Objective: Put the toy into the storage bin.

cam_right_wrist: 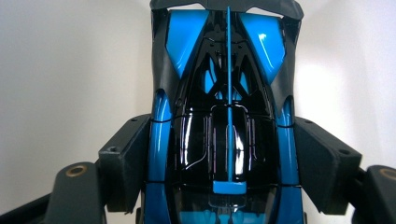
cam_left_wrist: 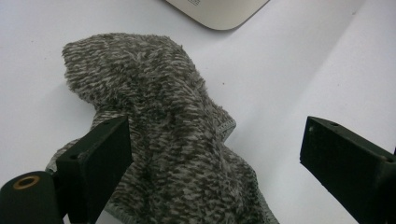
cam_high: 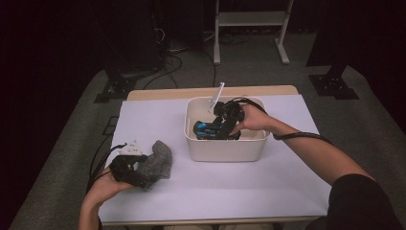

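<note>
A blue and black toy car (cam_high: 205,129) lies inside the white bin (cam_high: 225,149) at the table's middle right. My right gripper (cam_high: 216,128) reaches into the bin. In the right gripper view its jaws press on both flanks of the car (cam_right_wrist: 224,88), so the right gripper (cam_right_wrist: 224,144) is shut on it. A grey knitted sock (cam_high: 159,155) lies crumpled on the white table cover at the left. My left gripper (cam_high: 142,181) rests at the sock's near end. In the left gripper view the jaws stand wide apart over the sock (cam_left_wrist: 159,121), and the left gripper (cam_left_wrist: 217,137) is open.
A thin white piece (cam_high: 216,98) leans up from the bin's far rim. The bin's corner (cam_left_wrist: 219,11) shows beyond the sock in the left gripper view. The white cover (cam_high: 230,187) spans the table. Stands and cables sit on the floor behind.
</note>
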Available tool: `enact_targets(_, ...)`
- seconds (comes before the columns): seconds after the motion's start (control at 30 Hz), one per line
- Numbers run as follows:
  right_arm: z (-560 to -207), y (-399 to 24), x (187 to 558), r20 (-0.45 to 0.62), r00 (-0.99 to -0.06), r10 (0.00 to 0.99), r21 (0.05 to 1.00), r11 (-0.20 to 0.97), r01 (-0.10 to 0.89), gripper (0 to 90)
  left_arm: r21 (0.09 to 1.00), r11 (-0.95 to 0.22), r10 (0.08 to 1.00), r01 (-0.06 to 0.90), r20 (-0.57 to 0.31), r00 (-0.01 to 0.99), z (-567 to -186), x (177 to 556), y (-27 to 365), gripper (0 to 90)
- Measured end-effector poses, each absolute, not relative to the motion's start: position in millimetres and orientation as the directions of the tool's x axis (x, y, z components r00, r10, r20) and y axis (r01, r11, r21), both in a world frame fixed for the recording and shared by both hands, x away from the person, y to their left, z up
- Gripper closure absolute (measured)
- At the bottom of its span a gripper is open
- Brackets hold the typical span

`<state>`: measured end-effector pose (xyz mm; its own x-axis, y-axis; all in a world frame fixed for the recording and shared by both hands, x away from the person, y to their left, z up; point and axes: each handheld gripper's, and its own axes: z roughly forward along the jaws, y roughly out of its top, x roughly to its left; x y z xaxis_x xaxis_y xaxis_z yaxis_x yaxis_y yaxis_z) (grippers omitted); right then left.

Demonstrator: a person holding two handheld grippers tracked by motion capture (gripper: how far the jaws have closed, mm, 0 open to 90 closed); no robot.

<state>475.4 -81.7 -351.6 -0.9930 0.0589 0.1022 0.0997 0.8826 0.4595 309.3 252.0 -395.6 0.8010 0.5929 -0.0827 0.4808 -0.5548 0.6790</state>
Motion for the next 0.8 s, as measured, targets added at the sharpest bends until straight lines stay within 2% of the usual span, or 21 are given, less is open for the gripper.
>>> enact_targets(0.27, -355.3, -76.0, 476.3, 0.096, -0.994, 0.047, 0.411, 0.908, 0.083, 25.2, 0.680, -0.552, 0.595, 0.483, -0.085, 0.799, -395.4, 309.5, 254.5, 8.2)
enact_targets(0.53, -352.4, -66.4, 476.0, 0.089, -0.996, 0.031, 0.410, 0.910, 0.065, 25.2, 0.682, -0.547, 0.597, 0.485, -0.088, 0.797, -394.9, 308.9, 256.4, 8.2)
enact_targets(0.8, -368.6, -55.0, 475.2, 0.113, -0.994, 0.011, 0.352, 0.935, 0.050, 25.1, 0.684, -0.544, 0.601, 0.486, -0.086, 0.795, -394.3, 307.1, 259.7, 8.2)
